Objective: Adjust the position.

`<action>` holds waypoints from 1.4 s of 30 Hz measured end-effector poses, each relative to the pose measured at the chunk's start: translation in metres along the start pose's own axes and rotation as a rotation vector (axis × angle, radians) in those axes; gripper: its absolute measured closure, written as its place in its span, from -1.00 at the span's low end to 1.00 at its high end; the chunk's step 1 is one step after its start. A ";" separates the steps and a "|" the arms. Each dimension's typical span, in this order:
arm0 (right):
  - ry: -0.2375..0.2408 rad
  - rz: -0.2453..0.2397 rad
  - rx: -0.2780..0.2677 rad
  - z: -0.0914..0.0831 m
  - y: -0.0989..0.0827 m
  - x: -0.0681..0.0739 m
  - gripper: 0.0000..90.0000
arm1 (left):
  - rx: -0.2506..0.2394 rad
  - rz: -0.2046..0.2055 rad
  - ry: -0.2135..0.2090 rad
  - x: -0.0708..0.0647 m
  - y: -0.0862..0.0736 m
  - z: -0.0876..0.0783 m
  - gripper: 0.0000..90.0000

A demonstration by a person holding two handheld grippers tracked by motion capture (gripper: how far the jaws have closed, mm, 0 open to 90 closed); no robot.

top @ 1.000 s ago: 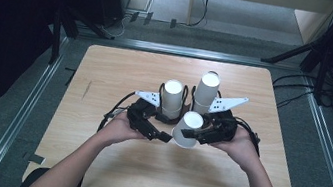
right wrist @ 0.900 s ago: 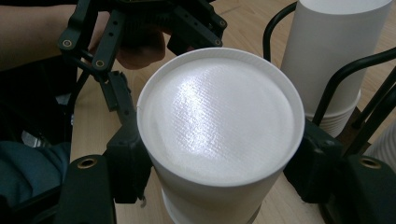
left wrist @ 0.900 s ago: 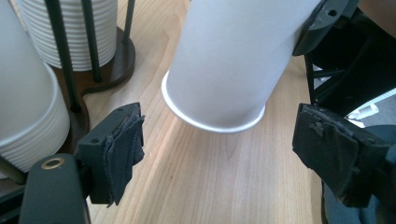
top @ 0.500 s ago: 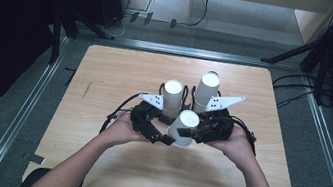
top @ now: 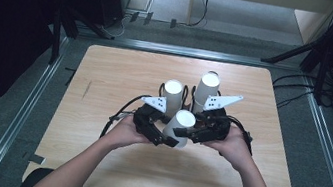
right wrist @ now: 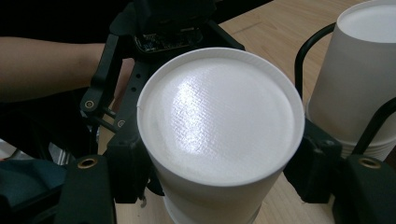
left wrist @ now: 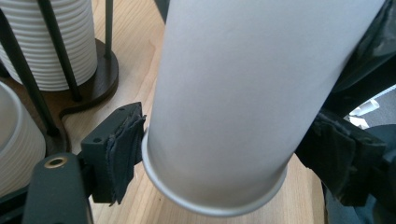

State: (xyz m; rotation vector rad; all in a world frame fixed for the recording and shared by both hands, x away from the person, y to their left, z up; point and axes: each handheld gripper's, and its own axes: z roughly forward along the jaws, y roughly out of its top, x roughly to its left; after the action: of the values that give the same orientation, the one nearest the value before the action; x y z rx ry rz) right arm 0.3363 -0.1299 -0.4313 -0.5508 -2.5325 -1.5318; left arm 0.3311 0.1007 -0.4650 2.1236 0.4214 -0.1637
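1. High view: a white paper cup (top: pixel 178 125), upside down and tilted, sits in the air between both grippers near the middle of the pale wooden table (top: pixel 122 71). The left gripper (top: pixel 164 134) comes at it from about 8 o'clock, the right gripper (top: pixel 188 131) from 3 o'clock. Just past it, at 12 and 1 o'clock, two stacks of white paper cups (top: pixel 172 94) stand in a black wire holder (top: pixel 185 94).

2. Left gripper view: the cup's (left wrist: pixel 243 93) wall and rolled rim hang between the jaws. The left pad (left wrist: pixel 122 149) touches the rim at 9 o'clock and the other jaw is dark and close at 3 o'clock. I'd call it pinching the cup near the rim, though the jaws have just closed a touch, so the grip looks fresh. The ribbed stack (left wrist: pixel 51 42) sits at 10 o'clock.

3. Right gripper view: the cup's flat base (right wrist: pixel 219 116) faces the camera, and the right gripper's (right wrist: pixel 219 186) jaws clamp the wall from both sides, pads pressing.

4. My read: this is a two-handed step, probably peeling one cup off a nested pair or passing it over. Next up, one gripper needs to hold firm while the other pulls straight along the cup's axis, gently, since paper walls crush easily.
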 end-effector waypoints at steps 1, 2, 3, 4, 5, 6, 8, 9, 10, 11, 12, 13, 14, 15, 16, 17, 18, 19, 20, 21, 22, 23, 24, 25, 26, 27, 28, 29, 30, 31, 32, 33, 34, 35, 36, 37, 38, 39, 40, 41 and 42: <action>0.004 0.004 -0.004 0.000 0.000 0.000 -0.26 | 0.001 -0.001 -0.007 0.000 0.000 0.000 -0.57; 0.011 0.011 -0.003 0.000 0.000 0.000 -0.26 | 0.000 0.000 -0.009 0.000 0.000 0.000 -0.56; 0.013 0.013 -0.007 -0.001 0.000 0.000 -0.26 | -0.003 -0.001 -0.006 -0.001 0.001 0.000 -0.55; 0.011 0.011 -0.011 -0.001 0.000 -0.001 -0.26 | -0.003 0.000 -0.009 -0.001 0.001 0.000 -0.55; 0.014 0.013 -0.011 -0.001 0.000 -0.001 -0.26 | -0.004 0.002 -0.011 -0.001 0.001 0.000 -0.54; 0.016 0.013 -0.012 -0.001 -0.001 -0.001 -0.26 | -0.003 0.005 -0.009 -0.002 0.001 0.000 -0.53; 0.019 0.012 -0.011 0.000 -0.001 -0.001 -0.25 | -0.006 0.013 -0.013 -0.003 0.001 0.000 -0.51; 0.021 0.012 -0.011 0.001 -0.001 -0.001 -0.25 | -0.014 0.019 -0.022 -0.003 0.001 0.000 -0.43; 0.022 0.012 -0.003 0.001 -0.001 -0.001 -0.25 | -0.012 0.020 -0.020 -0.004 0.002 0.000 -0.42; 0.022 0.009 -0.005 0.001 -0.001 -0.001 -0.25 | -0.011 0.019 -0.021 -0.004 0.002 0.000 -0.42; 0.022 0.007 -0.004 0.001 -0.002 -0.001 -0.25 | -0.008 0.020 -0.022 -0.004 0.002 0.000 -0.42; 0.021 0.008 -0.001 0.001 -0.002 -0.001 -0.24 | -0.008 0.022 -0.022 -0.004 0.001 0.000 -0.41; 0.020 0.010 0.001 0.001 -0.002 -0.001 -0.24 | -0.005 0.021 -0.024 -0.003 0.002 0.001 -0.40; 0.020 0.013 0.002 0.001 -0.002 -0.001 -0.24 | -0.004 0.022 -0.024 -0.003 0.001 0.001 -0.39; 0.021 0.011 0.003 0.002 -0.002 -0.001 -0.24 | -0.002 0.025 -0.022 -0.003 0.001 0.001 -0.38; 0.021 0.012 0.007 0.002 -0.002 -0.001 -0.24 | -0.001 0.025 -0.023 -0.003 0.002 0.000 -0.37; 0.021 0.013 0.006 0.002 -0.002 -0.001 -0.24 | 0.002 0.026 -0.022 -0.003 0.002 0.000 -0.36; 0.020 0.011 0.003 0.002 -0.002 -0.001 -0.25 | 0.003 0.027 -0.022 -0.003 0.002 0.000 -0.35; 0.018 0.012 0.000 0.002 -0.002 -0.001 -0.25 | 0.004 0.027 -0.019 -0.002 0.002 -0.001 -0.33; 0.016 0.013 -0.003 0.002 -0.002 -0.002 -0.25 | 0.005 0.022 -0.024 -0.002 0.002 -0.001 -0.32; 0.016 0.019 -0.004 0.002 -0.002 -0.002 -0.26 | 0.007 0.021 -0.025 -0.001 0.003 -0.001 -0.31; 0.016 0.021 -0.005 0.002 -0.002 -0.002 -0.26 | 0.010 0.017 -0.026 -0.001 0.003 -0.001 -0.31; 0.014 0.017 -0.006 0.002 -0.002 -0.002 -0.27 | 0.023 0.014 -0.024 0.000 0.003 -0.002 -0.30; 0.007 0.006 -0.008 0.002 -0.002 -0.002 -0.29 | 0.029 0.014 -0.021 0.000 0.002 -0.002 -0.31; -0.004 -0.003 -0.012 0.001 -0.002 -0.002 -0.33 | 0.035 0.013 -0.022 0.001 0.002 -0.003 -0.31; -0.009 -0.005 -0.017 -0.001 -0.002 -0.002 -0.37 | 0.034 0.010 -0.016 0.001 0.002 -0.003 -0.31; -0.015 -0.002 -0.025 -0.002 -0.002 -0.003 -0.40 | 0.032 0.009 -0.016 0.002 0.001 -0.005 -0.31; -0.013 0.004 -0.030 -0.004 -0.002 -0.004 -0.41 | 0.026 0.006 -0.013 0.002 0.001 -0.006 -0.31; -0.011 0.008 -0.032 -0.006 -0.002 -0.004 -0.43 | 0.023 0.003 -0.011 0.002 0.001 -0.008 -0.31; -0.018 0.004 -0.034 -0.008 -0.003 -0.005 -0.43 | 0.020 -0.003 -0.012 0.003 0.001 -0.009 -0.31; -0.019 0.004 -0.032 -0.009 -0.003 -0.005 -0.43 | 0.019 -0.005 -0.012 0.004 0.001 -0.010 -0.30; -0.019 0.001 -0.030 -0.010 -0.004 -0.006 -0.43 | 0.024 -0.012 -0.015 0.005 0.001 -0.011 -0.30; -0.021 -0.003 -0.026 -0.011 -0.005 -0.005 -0.43 | 0.039 -0.011 -0.012 0.005 0.002 -0.012 -0.30; -0.024 -0.010 -0.023 -0.012 -0.005 -0.005 -0.43 | 0.048 -0.007 -0.013 0.006 0.002 -0.013 -0.29; -0.025 -0.014 -0.017 -0.012 -0.006 -0.005 -0.43 | 0.054 -0.004 -0.018 0.007 0.003 -0.015 -0.29; -0.030 -0.022 -0.013 -0.012 -0.007 -0.005 -0.43 | 0.059 -0.002 -0.012 0.007 0.004 -0.017 -0.29; -0.034 -0.029 -0.005 -0.012 -0.008 -0.005 -0.43 | 0.071 -0.003 -0.015 0.008 0.004 -0.018 -0.28; -0.036 -0.031 0.001 -0.012 -0.009 -0.005 -0.43 | 0.080 -0.001 -0.010 0.009 0.005 -0.019 -0.29; -0.038 -0.035 0.009 -0.012 -0.010 -0.005 -0.43 | 0.083 -0.003 -0.009 0.010 0.005 -0.021 -0.29; -0.041 -0.038 0.014 -0.011 -0.010 -0.005 -0.43 | 0.093 -0.007 -0.004 0.011 0.005 -0.022 -0.29; -0.045 -0.039 0.021 -0.010 -0.011 -0.005 -0.43 | 0.106 0.000 0.005 0.012 0.005 -0.024 -0.29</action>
State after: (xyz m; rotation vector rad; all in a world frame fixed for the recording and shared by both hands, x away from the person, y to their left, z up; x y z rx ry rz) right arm 0.3364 -0.1448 -0.4369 -0.5424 -2.6050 -1.5213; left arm 0.3429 0.1206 -0.4509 2.2284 0.4238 -0.1841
